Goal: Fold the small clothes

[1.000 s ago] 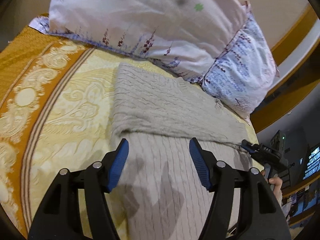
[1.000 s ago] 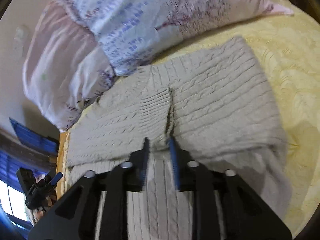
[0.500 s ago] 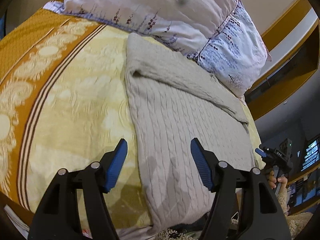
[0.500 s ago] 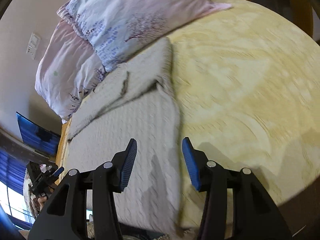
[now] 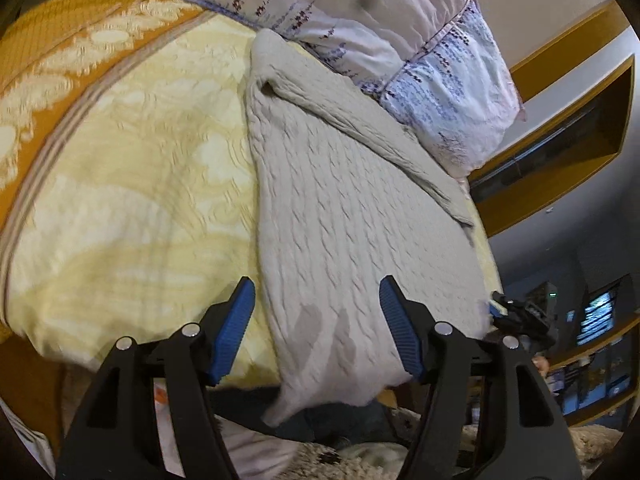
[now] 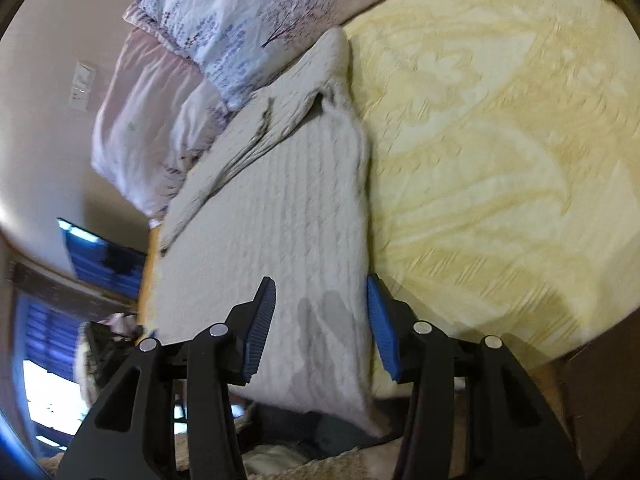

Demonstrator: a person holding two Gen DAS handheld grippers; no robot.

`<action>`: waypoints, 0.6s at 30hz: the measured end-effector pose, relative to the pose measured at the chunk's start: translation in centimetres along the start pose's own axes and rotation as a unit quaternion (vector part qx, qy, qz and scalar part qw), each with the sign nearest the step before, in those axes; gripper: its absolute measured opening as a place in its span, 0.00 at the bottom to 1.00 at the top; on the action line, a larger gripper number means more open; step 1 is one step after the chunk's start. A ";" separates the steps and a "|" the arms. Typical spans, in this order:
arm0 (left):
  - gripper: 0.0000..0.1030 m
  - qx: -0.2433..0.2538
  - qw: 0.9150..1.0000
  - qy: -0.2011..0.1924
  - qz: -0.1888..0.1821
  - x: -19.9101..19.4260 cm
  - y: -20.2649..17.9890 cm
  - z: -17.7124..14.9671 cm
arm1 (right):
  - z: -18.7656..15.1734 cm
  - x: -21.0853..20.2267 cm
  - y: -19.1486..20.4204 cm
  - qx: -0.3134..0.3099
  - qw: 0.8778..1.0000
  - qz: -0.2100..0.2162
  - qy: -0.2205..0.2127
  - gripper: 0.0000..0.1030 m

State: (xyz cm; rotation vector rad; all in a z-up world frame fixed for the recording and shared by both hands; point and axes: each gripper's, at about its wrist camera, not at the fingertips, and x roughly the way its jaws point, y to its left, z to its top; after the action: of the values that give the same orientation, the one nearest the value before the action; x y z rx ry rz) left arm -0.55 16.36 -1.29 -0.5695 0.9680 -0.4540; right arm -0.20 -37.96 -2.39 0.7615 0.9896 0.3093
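Sweater (image 5: 360, 216); only right view shows window (image 6: 48, 396).

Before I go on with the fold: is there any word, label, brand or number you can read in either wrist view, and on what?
None can be read.
Screen at the far right of the left wrist view: bright marks, too small and blurred to read.
Wall plate: no legible marking.
Pillows: printed trees and flowers, no lettering.
Sweater: no visible tag or label.
Left gripper and right gripper: no brand or number visible.
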 end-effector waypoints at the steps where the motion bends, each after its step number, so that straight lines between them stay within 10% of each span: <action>1: 0.59 -0.003 1.000 0.003 -0.007 0.0 0.0 -0.3 | -0.3 0.1 -0.1 0.002 1.000 0.013 0.005 0.48; 11: 0.41 -0.028 0.997 0.035 -0.059 -0.2 -0.3 -3.6 | -3.5 0.4 -0.3 0.019 0.992 0.106 0.058 0.43; 18: 0.28 -0.020 0.994 0.077 -0.081 0.9 -1.2 -4.8 | -6.1 0.9 0.2 -0.012 0.991 0.080 0.111 0.29</action>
State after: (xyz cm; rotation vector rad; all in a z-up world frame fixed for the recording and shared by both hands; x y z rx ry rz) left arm -4.41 13.76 -3.25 -0.6593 1.0850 -0.6321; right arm -4.88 -34.66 -4.79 0.7978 1.1332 0.5531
